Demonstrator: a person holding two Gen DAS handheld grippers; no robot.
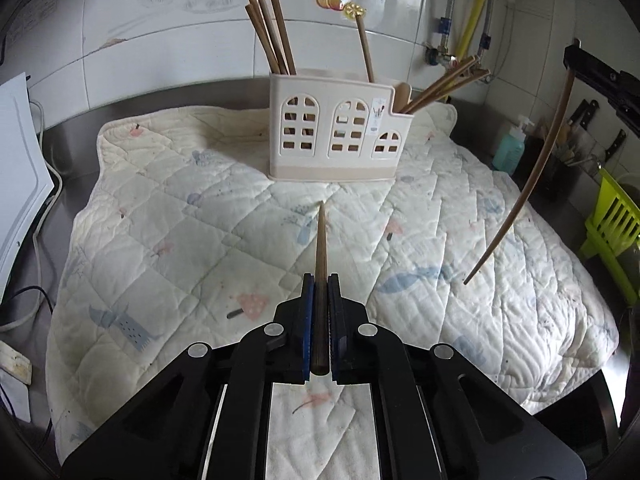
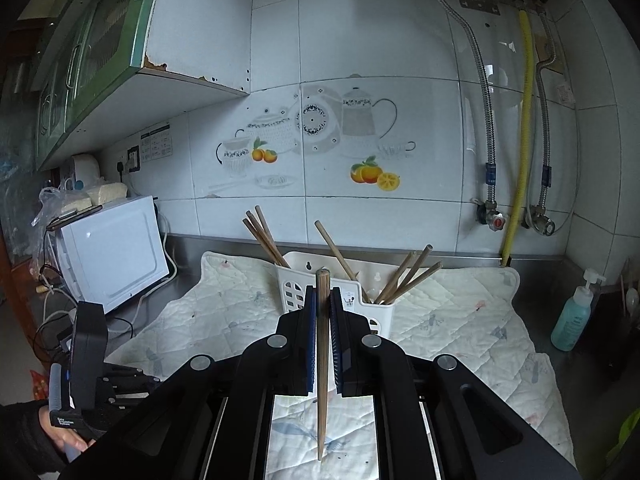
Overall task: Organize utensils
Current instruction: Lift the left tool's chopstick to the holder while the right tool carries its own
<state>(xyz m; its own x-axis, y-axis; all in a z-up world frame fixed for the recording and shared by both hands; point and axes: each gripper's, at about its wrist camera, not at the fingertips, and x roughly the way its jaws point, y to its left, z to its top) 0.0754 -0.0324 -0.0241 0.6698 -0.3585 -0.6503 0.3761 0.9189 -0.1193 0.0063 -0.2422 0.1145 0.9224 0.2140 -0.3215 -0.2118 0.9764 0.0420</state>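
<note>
My left gripper (image 1: 320,280) is shut on a dark wooden chopstick (image 1: 320,248) whose thin tip points ahead toward the cream utensil holder (image 1: 340,136) on the quilted mat (image 1: 180,216). The holder carries several chopsticks in its left and right compartments and a wooden stick with a yellow flower top. My right gripper (image 2: 323,292) is shut on a lighter chopstick (image 2: 322,360), held upright with its thin tip hanging down. That same chopstick (image 1: 532,184) hangs at the right of the left wrist view. The holder (image 2: 340,292) stands just beyond the right gripper.
A white microwave (image 2: 116,252) stands left of the mat on the steel counter. At the right are a teal soap bottle (image 2: 572,316), a dark knife and utensil rack (image 1: 568,160) and a lime green rack (image 1: 612,224). Pipes and valves run down the tiled wall. A person's hand (image 2: 64,440) holds the left gripper.
</note>
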